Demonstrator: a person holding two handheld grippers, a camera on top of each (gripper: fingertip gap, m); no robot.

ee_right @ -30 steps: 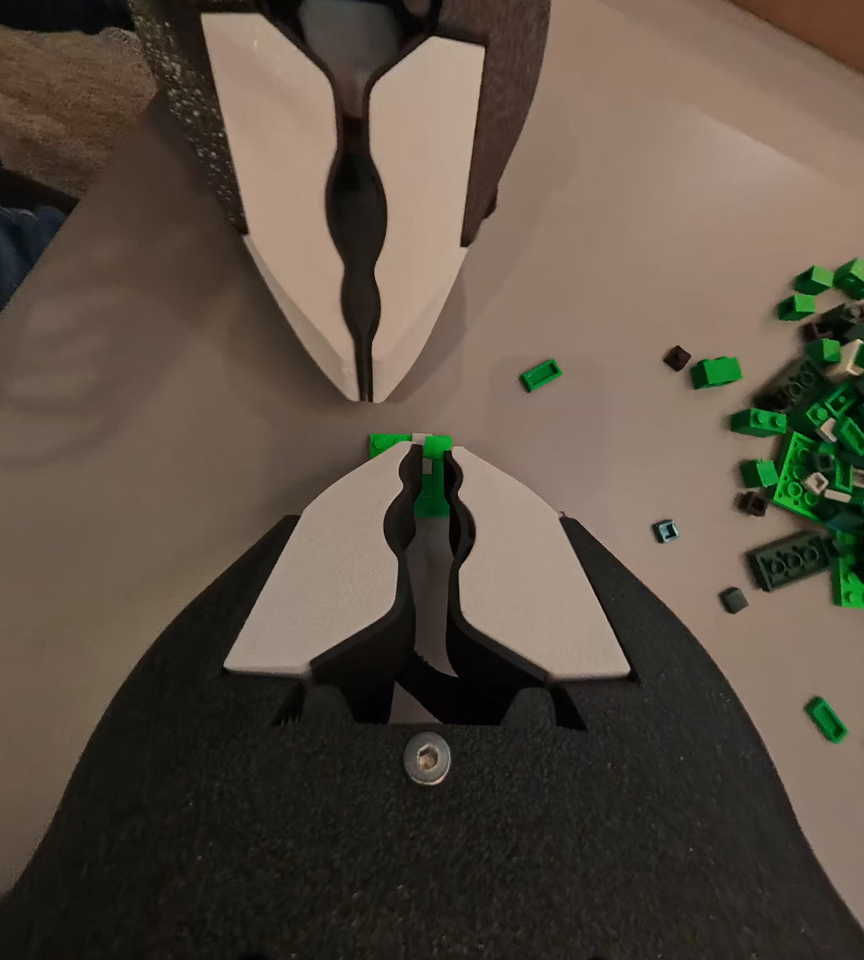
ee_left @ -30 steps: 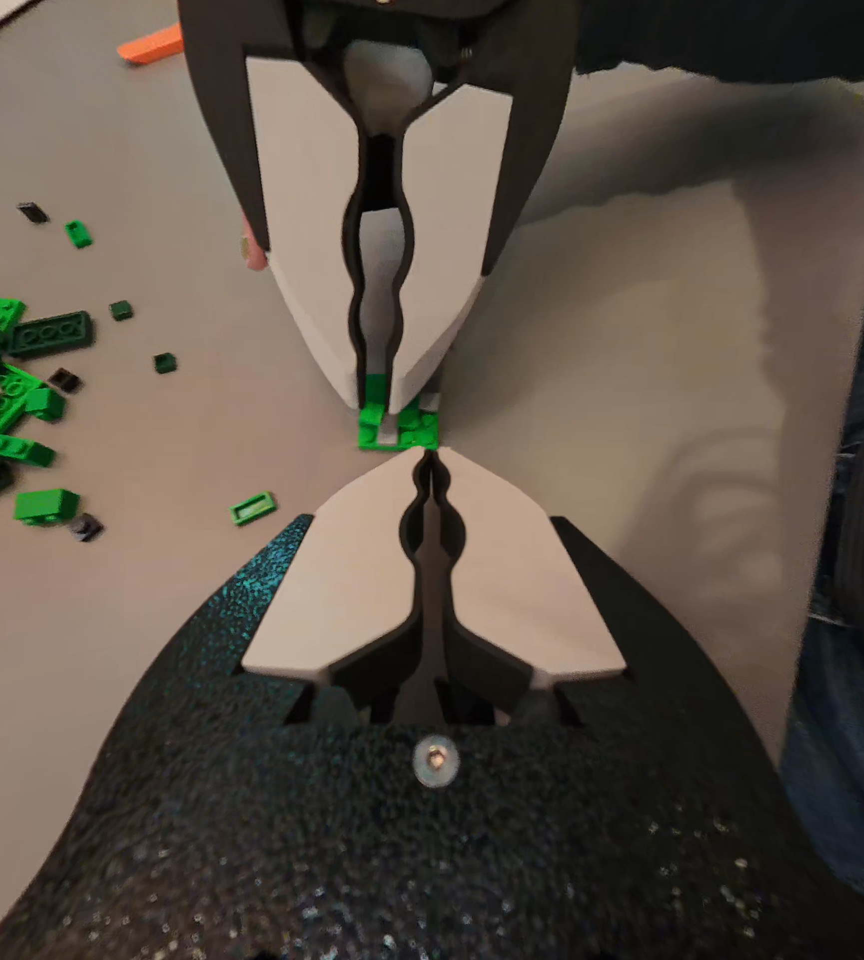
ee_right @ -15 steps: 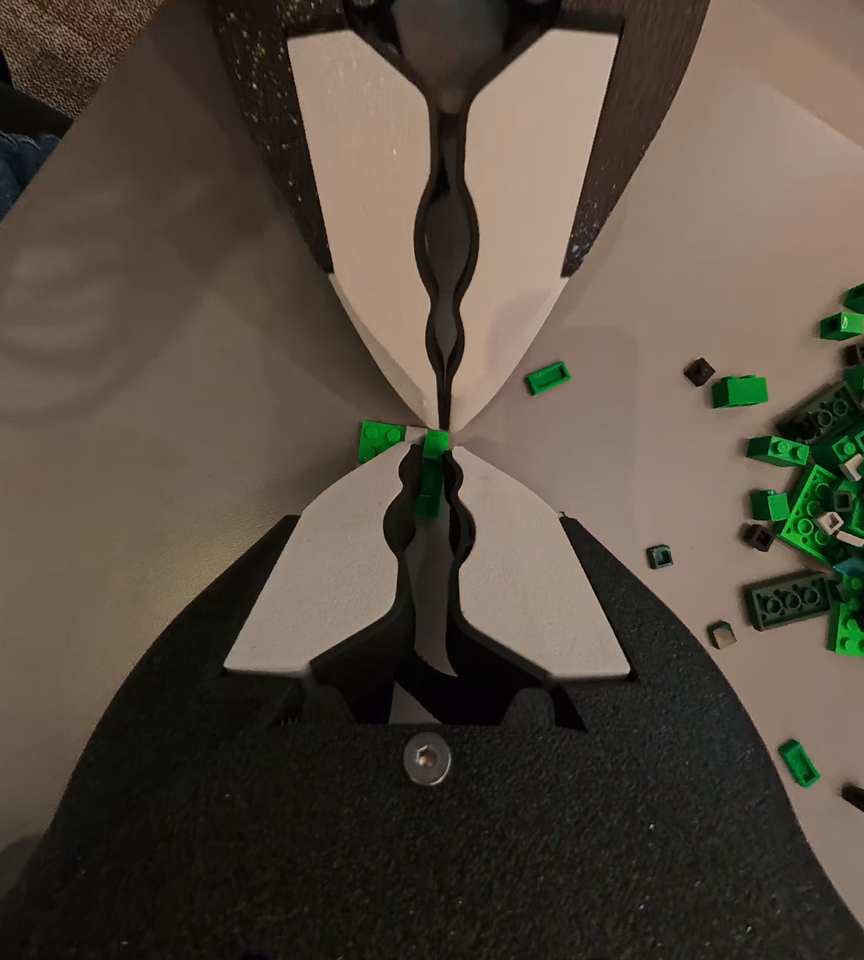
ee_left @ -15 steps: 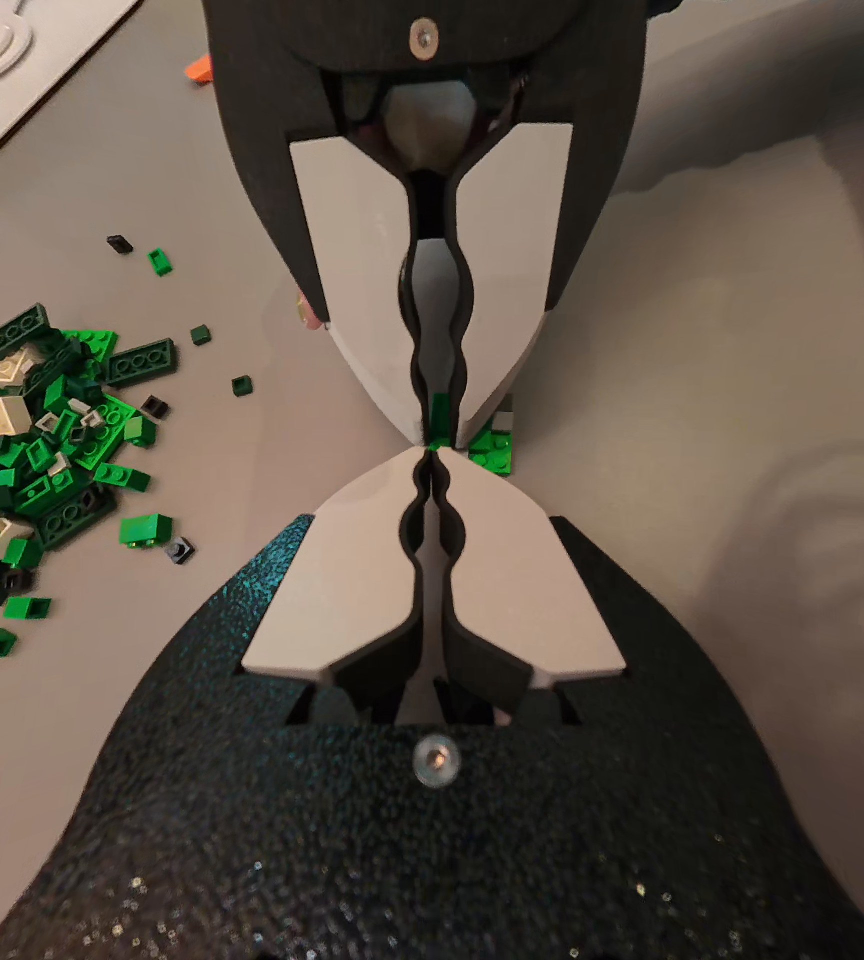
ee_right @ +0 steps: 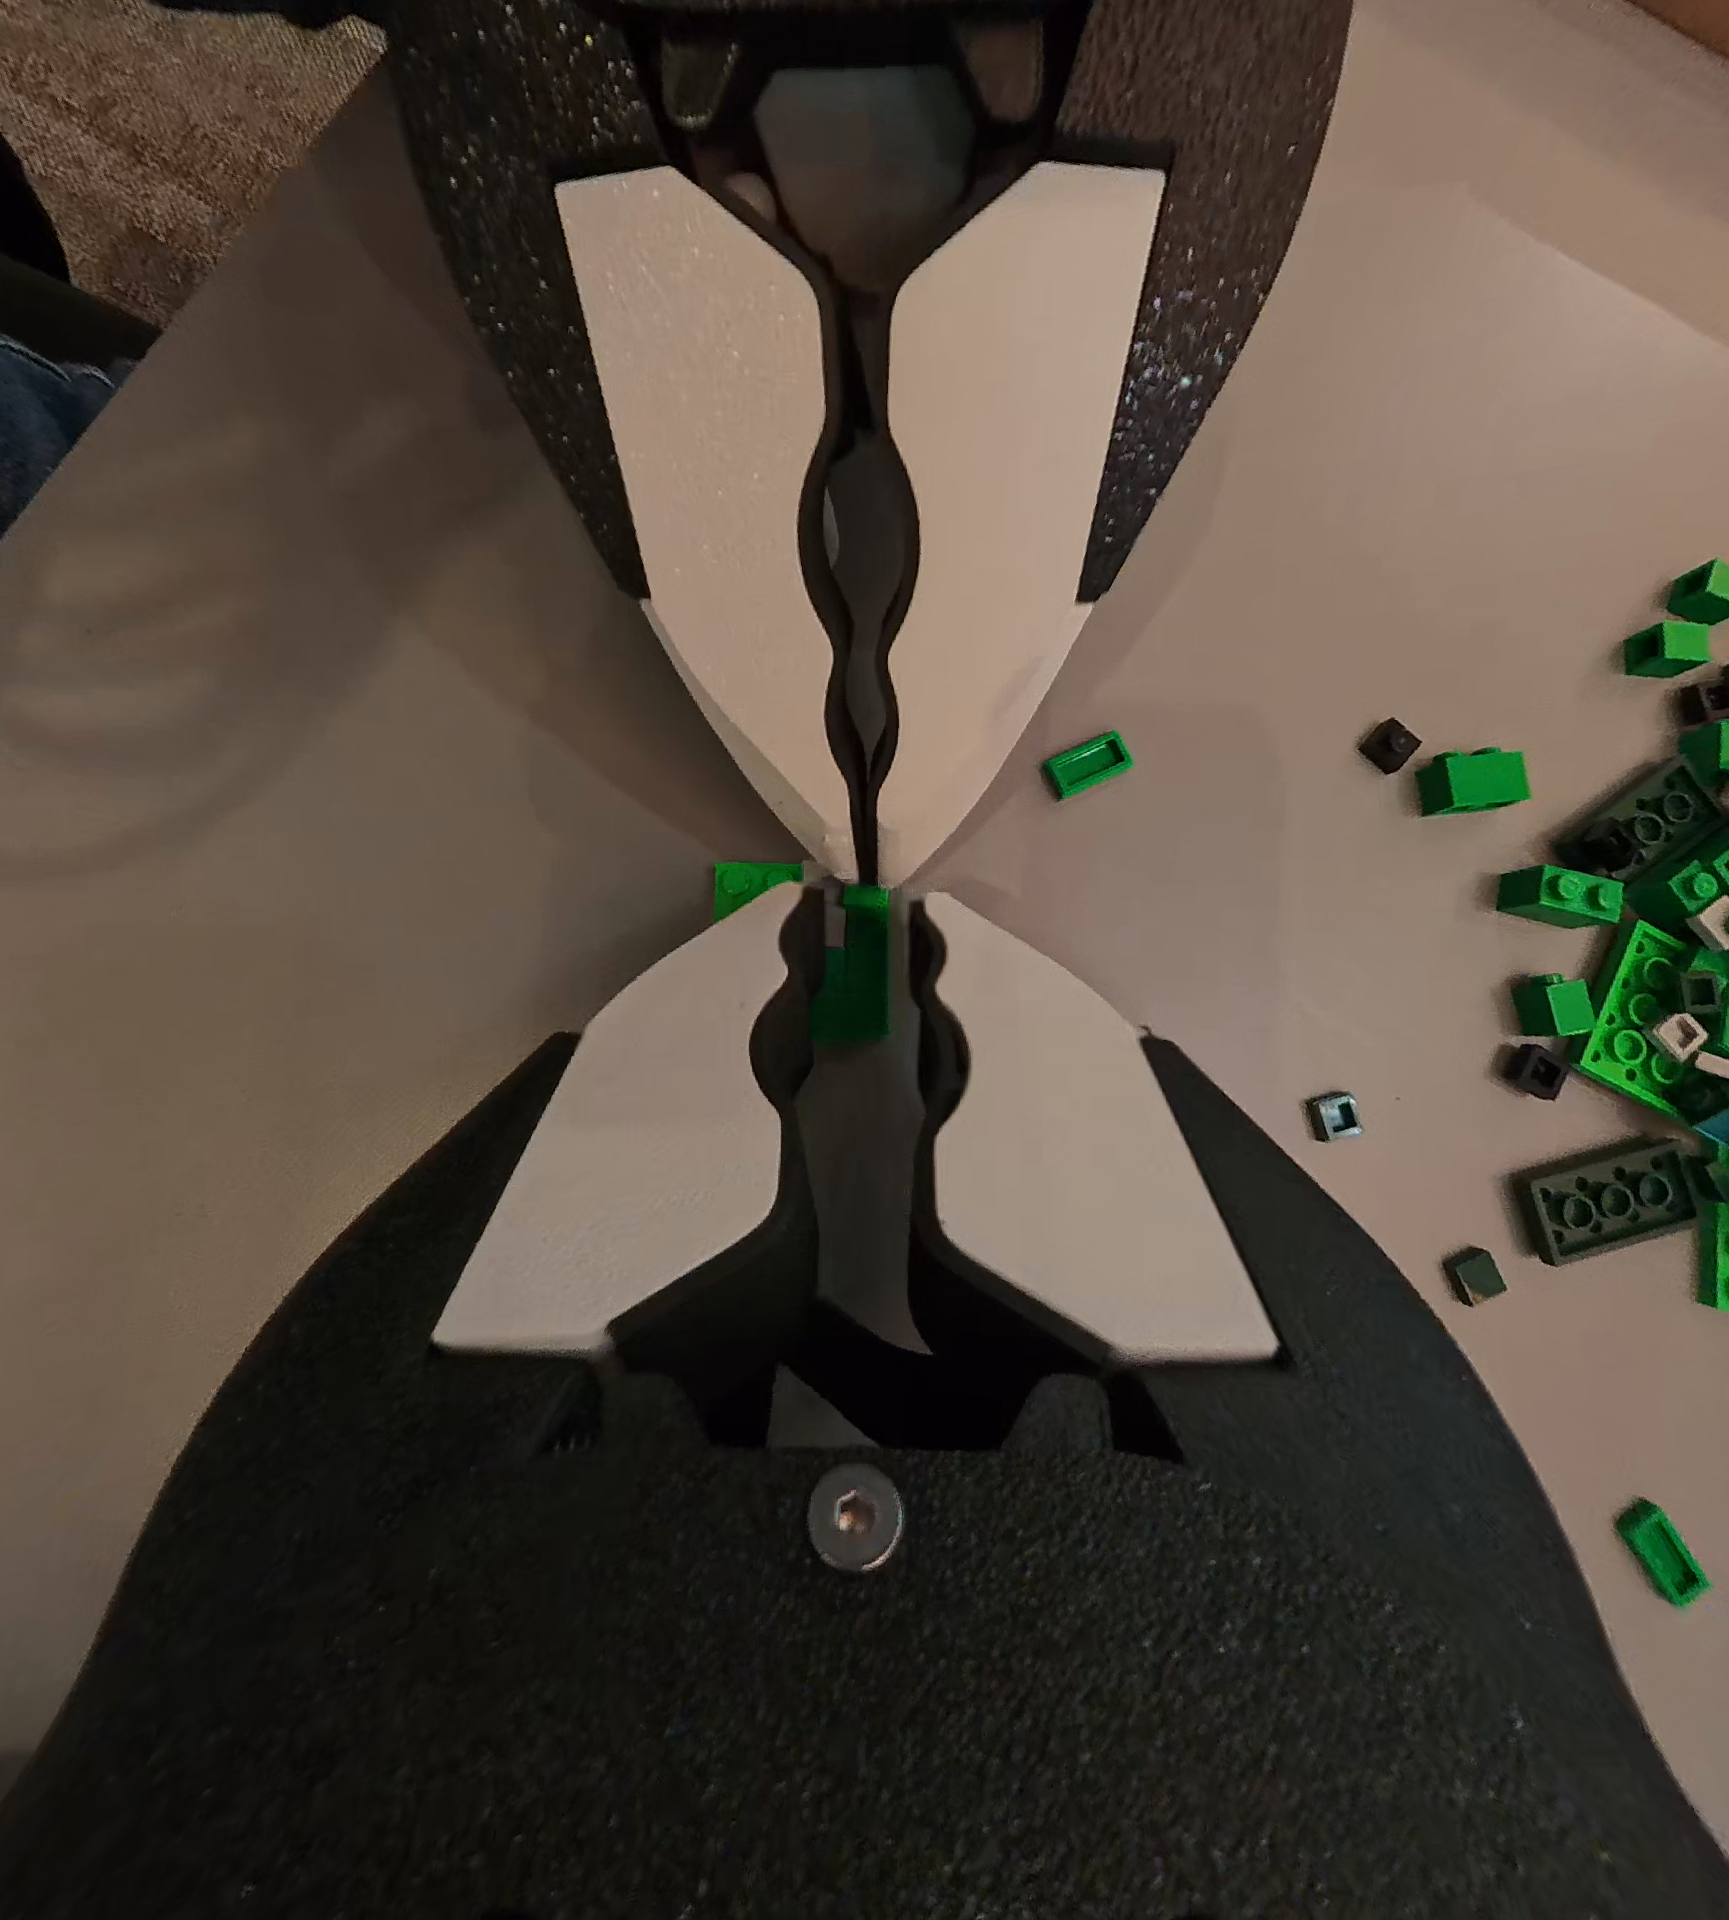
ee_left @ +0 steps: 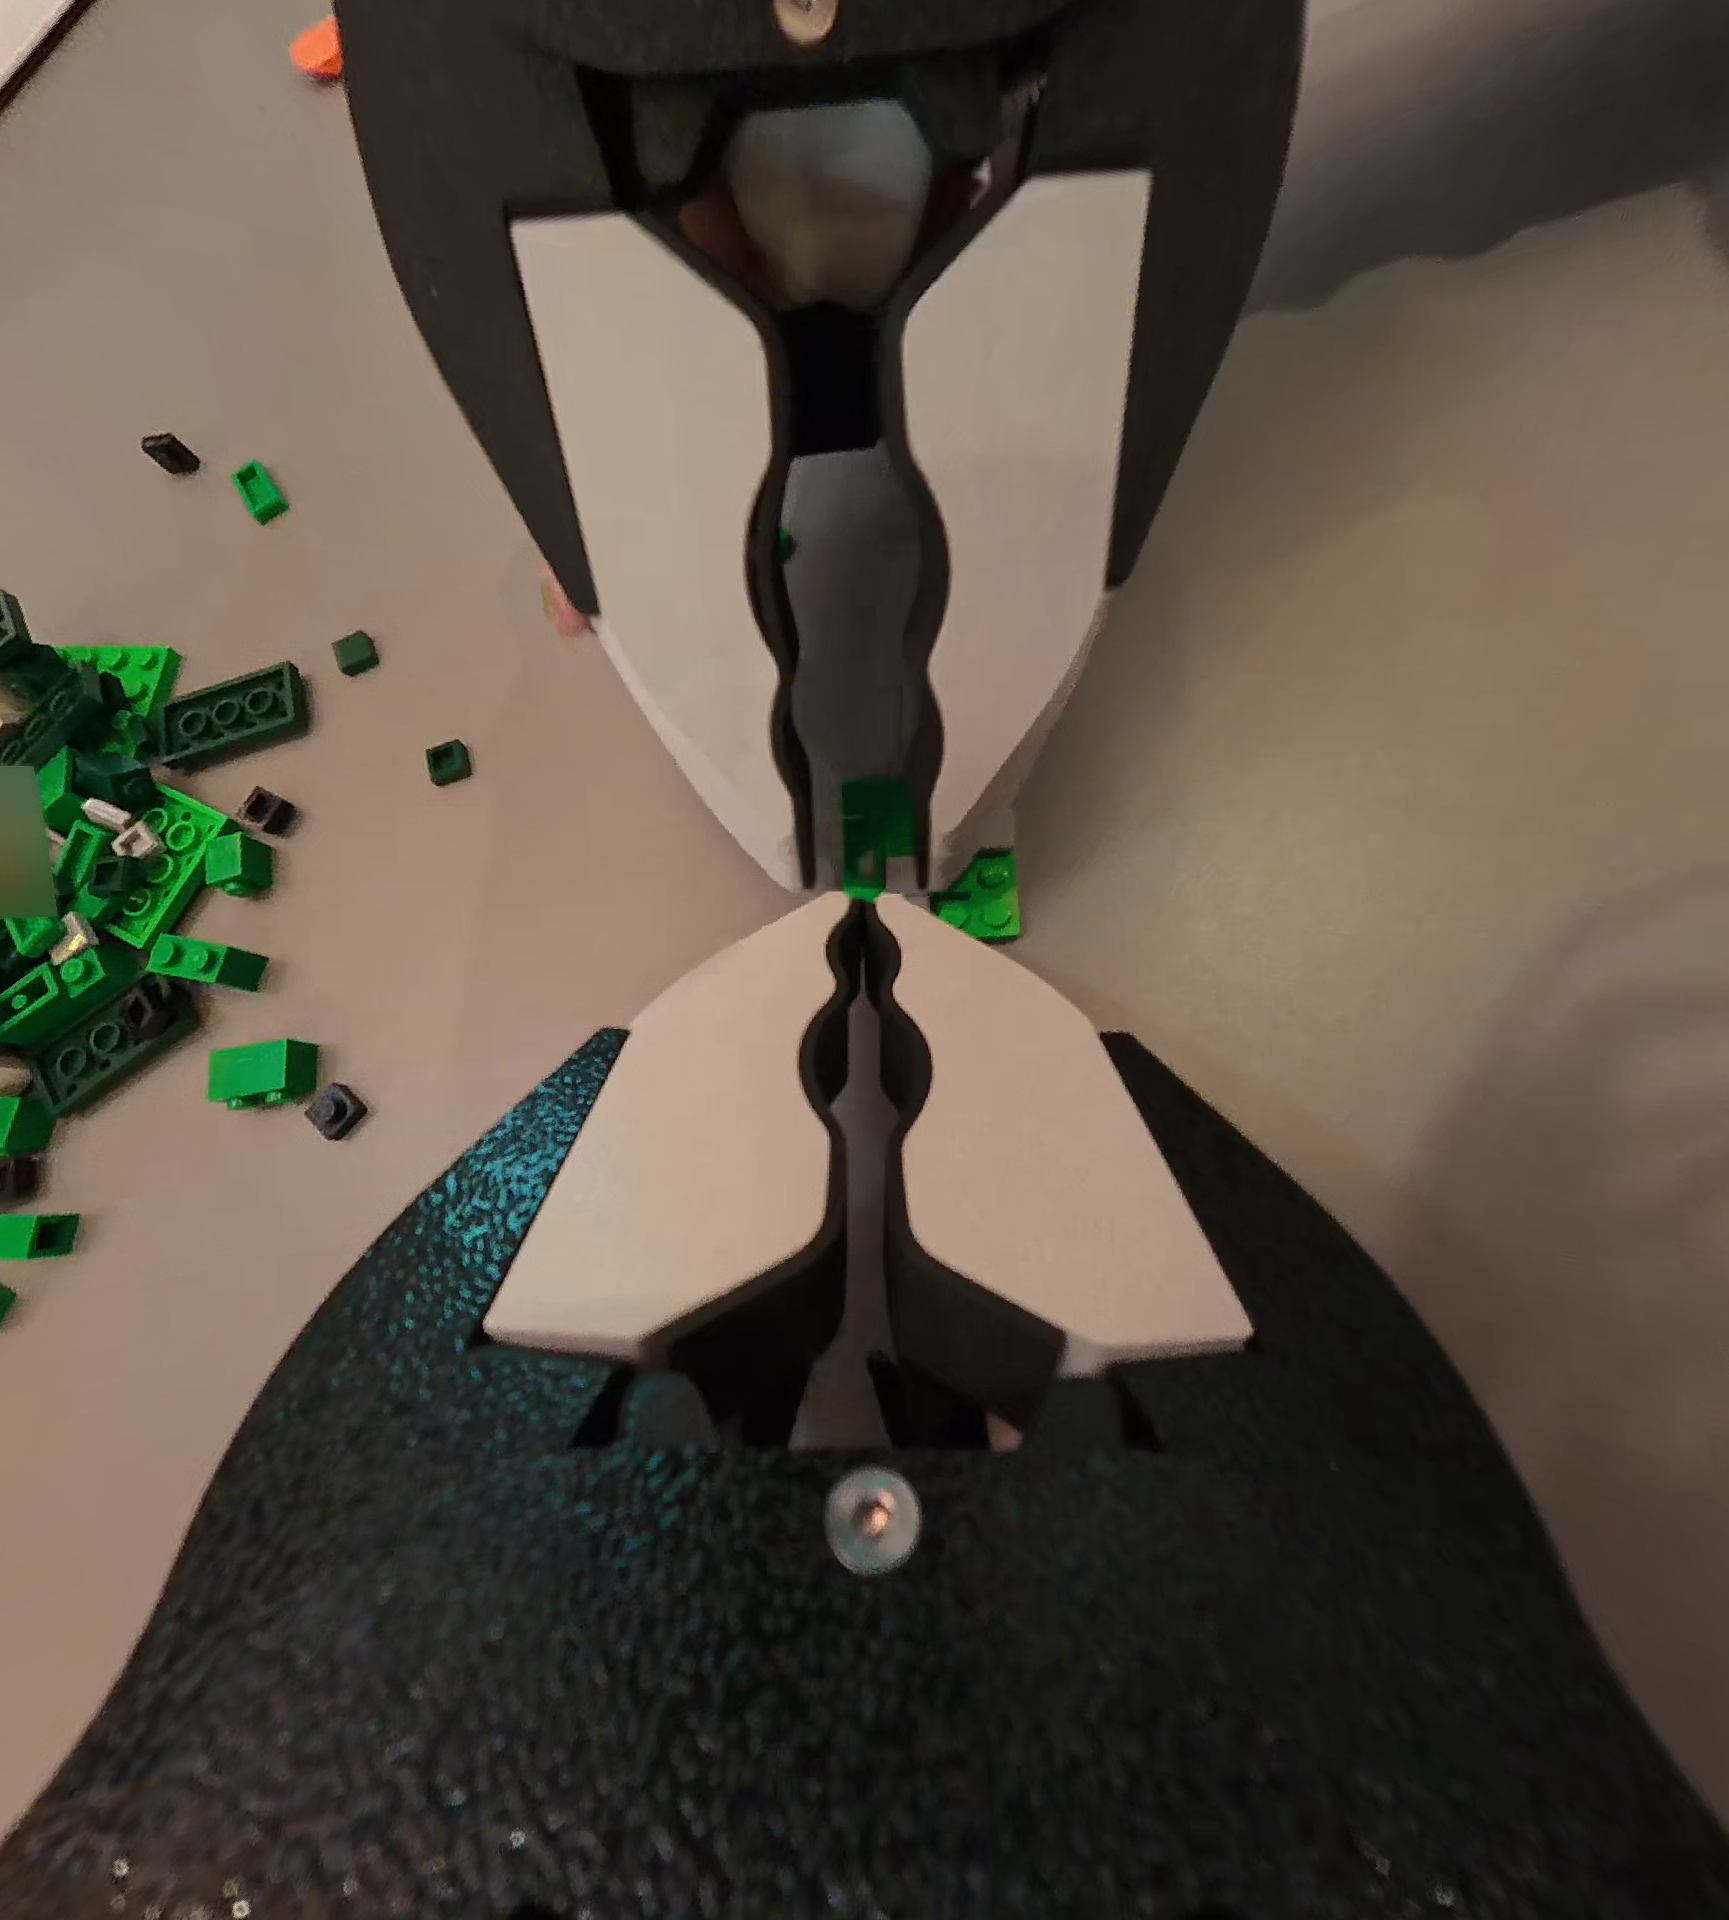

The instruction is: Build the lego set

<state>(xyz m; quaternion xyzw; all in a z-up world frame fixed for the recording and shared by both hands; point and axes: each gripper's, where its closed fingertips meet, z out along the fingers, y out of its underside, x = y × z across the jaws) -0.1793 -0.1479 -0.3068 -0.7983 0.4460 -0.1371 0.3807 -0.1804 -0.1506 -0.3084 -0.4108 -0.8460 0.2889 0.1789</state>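
Green plastic small brick assembly sits pinched in the right gripper, above the grey table. Left gripper, jaws pressed together, meets it tip-to-tip. One loose brick pile; no readable writing.

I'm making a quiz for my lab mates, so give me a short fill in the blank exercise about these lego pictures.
1. The right gripper is shut on a small piece whose colour is ____.
2. In the left wrist view, the loose brick pile lies on the ____ side of the picture.
3. The two grippers meet ____ to tip, the left gripper being shut.
4. The pile rests on a plain ____.

Missing words: green; left; tip; table
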